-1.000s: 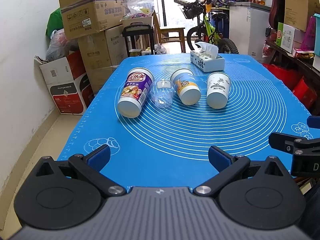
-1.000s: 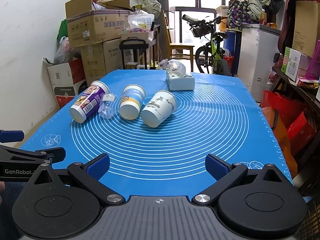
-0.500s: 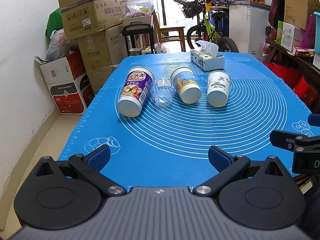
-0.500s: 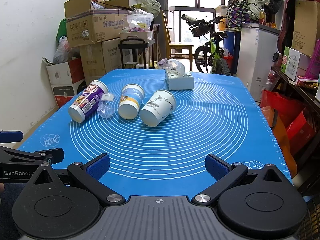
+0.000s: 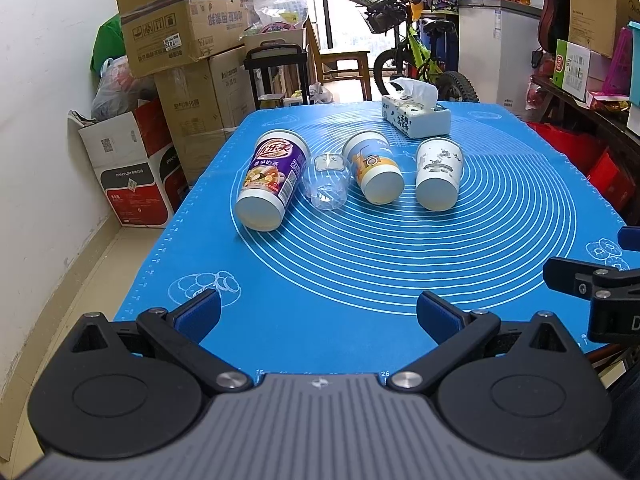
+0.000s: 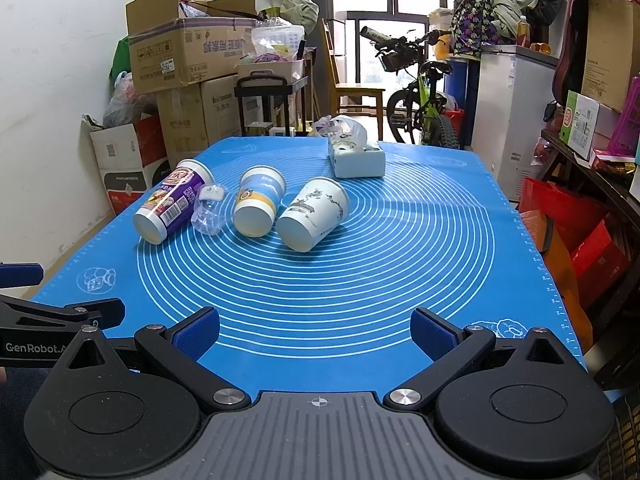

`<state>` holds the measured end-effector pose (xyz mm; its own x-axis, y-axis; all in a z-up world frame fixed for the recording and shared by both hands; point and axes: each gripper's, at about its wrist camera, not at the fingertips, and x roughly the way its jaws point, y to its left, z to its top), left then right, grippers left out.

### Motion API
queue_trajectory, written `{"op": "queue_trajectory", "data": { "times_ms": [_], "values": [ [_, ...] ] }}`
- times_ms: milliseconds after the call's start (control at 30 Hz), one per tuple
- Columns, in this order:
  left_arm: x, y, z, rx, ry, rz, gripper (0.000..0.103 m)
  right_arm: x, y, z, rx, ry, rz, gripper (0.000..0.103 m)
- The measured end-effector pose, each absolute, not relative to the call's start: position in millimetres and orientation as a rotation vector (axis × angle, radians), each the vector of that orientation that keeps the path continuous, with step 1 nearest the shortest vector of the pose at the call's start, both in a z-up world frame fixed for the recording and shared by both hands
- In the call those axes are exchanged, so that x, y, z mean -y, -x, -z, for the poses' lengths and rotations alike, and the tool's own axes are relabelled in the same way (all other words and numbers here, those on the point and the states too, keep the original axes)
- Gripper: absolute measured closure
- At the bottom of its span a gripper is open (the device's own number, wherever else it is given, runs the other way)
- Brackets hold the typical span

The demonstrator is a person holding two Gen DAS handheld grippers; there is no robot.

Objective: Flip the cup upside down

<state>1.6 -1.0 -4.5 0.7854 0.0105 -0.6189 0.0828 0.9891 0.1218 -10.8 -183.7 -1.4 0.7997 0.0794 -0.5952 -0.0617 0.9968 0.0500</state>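
Several cups lie on their sides in a row on the blue mat, bottoms toward me: a purple milk-tea cup, a small clear plastic cup, a white-blue-yellow paper cup and a white ink-print paper cup. My left gripper is open and empty near the mat's front edge, well short of the cups. My right gripper is open and empty, also at the front edge.
A tissue box stands behind the cups. Stacked cardboard boxes line the left wall. A bicycle, a chair and a white cabinet stand beyond the table. Red bags and shelves are at the right.
Both grippers have shifted only slightly; the cups sit marginally lower in both views. Nothing was grasped or moved.
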Motion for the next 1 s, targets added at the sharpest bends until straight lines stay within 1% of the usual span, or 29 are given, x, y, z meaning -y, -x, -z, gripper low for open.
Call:
{"op": "queue_trajectory", "data": {
  "times_ms": [533, 800, 1000],
  "values": [
    [-8.4, -9.4, 7.5, -0.673, -0.150, 0.030, 0.000, 183.8, 5.8, 6.5, -0.643, -0.034, -0.071, 0.002],
    [-21.1, -34.0, 5.2, -0.677, -0.119, 0.035, 0.000, 185.5, -12.5, 4.1, -0.645, -0.046, -0.076, 0.002],
    [-32.4, -66.7, 4.6, -0.702, -0.101, 0.033, 0.000, 184.5, -35.3, 1.6, -0.646, -0.054, -0.081, 0.002]
  ]
}}
